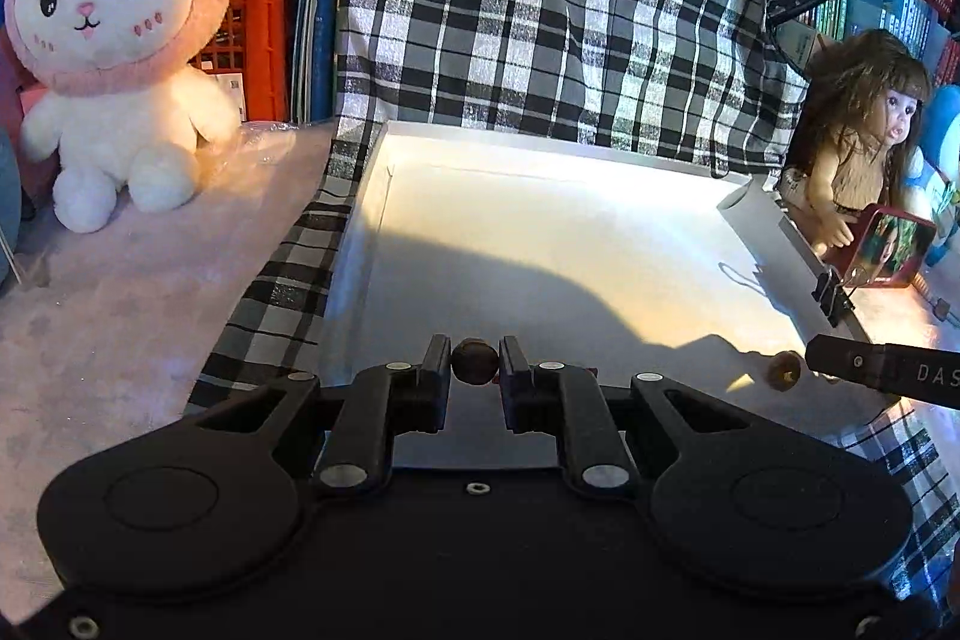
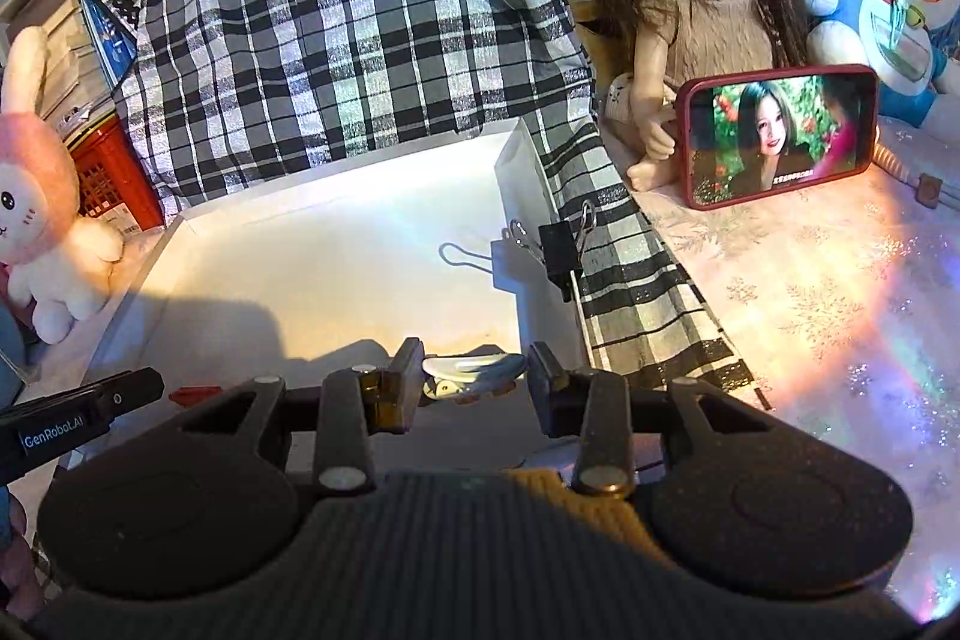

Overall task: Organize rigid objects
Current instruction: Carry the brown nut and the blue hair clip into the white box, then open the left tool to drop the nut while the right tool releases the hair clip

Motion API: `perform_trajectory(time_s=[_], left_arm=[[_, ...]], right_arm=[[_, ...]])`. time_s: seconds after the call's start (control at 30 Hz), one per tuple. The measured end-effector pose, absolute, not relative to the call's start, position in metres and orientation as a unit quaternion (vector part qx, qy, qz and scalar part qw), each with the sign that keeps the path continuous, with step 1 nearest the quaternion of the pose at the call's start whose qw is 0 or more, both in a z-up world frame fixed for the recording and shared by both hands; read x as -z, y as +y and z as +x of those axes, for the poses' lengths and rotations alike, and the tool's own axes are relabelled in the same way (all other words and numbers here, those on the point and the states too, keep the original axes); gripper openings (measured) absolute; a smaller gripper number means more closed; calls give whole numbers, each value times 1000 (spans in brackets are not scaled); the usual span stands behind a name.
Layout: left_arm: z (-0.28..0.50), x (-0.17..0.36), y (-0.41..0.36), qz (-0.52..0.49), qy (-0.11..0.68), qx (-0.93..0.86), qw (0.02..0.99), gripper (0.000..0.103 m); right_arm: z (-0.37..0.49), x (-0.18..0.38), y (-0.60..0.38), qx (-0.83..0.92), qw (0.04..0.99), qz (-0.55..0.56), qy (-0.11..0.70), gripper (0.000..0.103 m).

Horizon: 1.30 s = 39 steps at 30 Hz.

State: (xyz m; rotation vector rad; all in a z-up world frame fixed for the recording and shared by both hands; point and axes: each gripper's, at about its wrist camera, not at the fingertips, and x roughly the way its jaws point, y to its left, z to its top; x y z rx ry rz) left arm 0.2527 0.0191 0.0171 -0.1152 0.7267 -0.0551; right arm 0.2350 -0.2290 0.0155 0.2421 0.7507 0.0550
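While the left gripper (image 1: 474,361) pinches a small brown nut-like ball (image 1: 474,363) between its fingers above the near end of the white tray (image 1: 540,220), the right gripper (image 2: 474,370) has its fingers spread around a white hair clip (image 2: 474,367), contact unclear. A second brown piece (image 1: 785,370) lies near the tray's right edge. A binder clip (image 2: 558,250) grips the tray's right wall.
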Motion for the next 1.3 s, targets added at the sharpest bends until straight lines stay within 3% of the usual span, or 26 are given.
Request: perform_trajectory(time_s=[0.83, 1.0, 1.3], left_arm=[[255, -10, 11, -55, 351, 34, 934, 18], [251, -14, 11, -53, 345, 36, 936, 28], [242, -20, 11, -46, 338, 39, 939, 41]], right_arm=[[241, -8, -225, -39, 923, 134, 359, 46], [239, -8, -227, -40, 923, 135, 358, 47], [232, -15, -225, -46, 928, 123, 349, 60]])
